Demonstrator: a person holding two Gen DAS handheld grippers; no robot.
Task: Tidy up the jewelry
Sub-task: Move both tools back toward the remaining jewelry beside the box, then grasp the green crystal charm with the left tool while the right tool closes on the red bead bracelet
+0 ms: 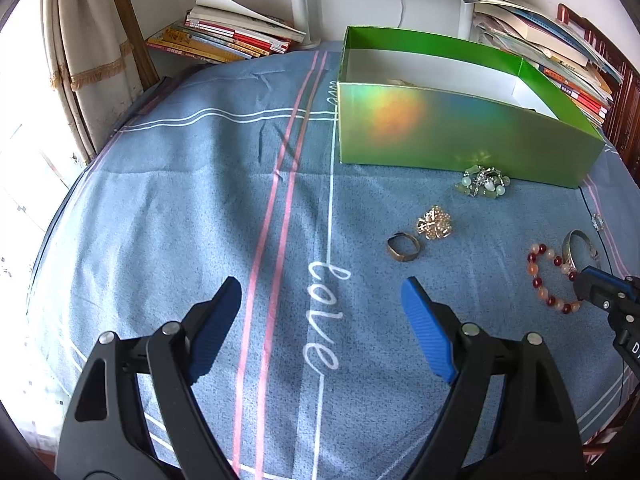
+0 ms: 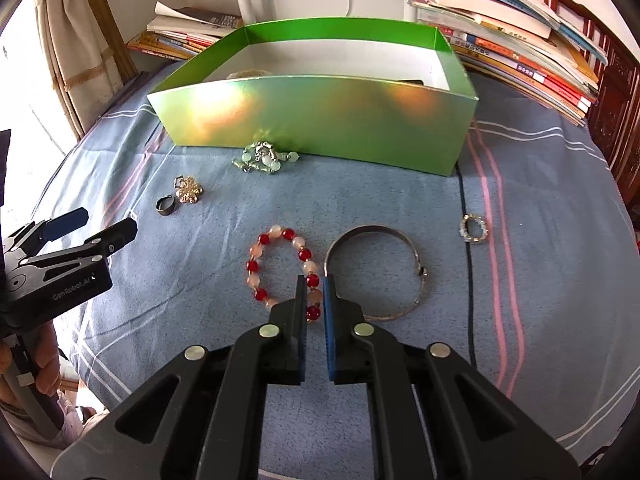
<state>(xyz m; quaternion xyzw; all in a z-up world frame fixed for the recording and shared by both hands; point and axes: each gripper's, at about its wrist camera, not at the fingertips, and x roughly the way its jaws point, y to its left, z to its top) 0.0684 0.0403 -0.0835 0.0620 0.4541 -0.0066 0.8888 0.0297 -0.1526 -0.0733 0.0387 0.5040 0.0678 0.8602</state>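
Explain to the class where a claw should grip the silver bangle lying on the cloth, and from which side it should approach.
Grip the silver bangle across its thin band, one finger inside the hoop and one outside, coming down from above. It lies flat on the blue cloth, so a sideways approach would probably slide off. I would choose the far arc, away from the beaded bracelet and the clasp.

Daylight floods in from the window point(image 1: 16, 160) on the left, blown out to plain white, and leaves the bedspread point(image 1: 200, 200) evenly bright with only soft shadows. The green box point(image 2: 320, 120) throws orange and yellow glare off its glossy front wall. Both fisheye views bend straight lines hard toward the edges, with black corners, yet the centre stays sharp
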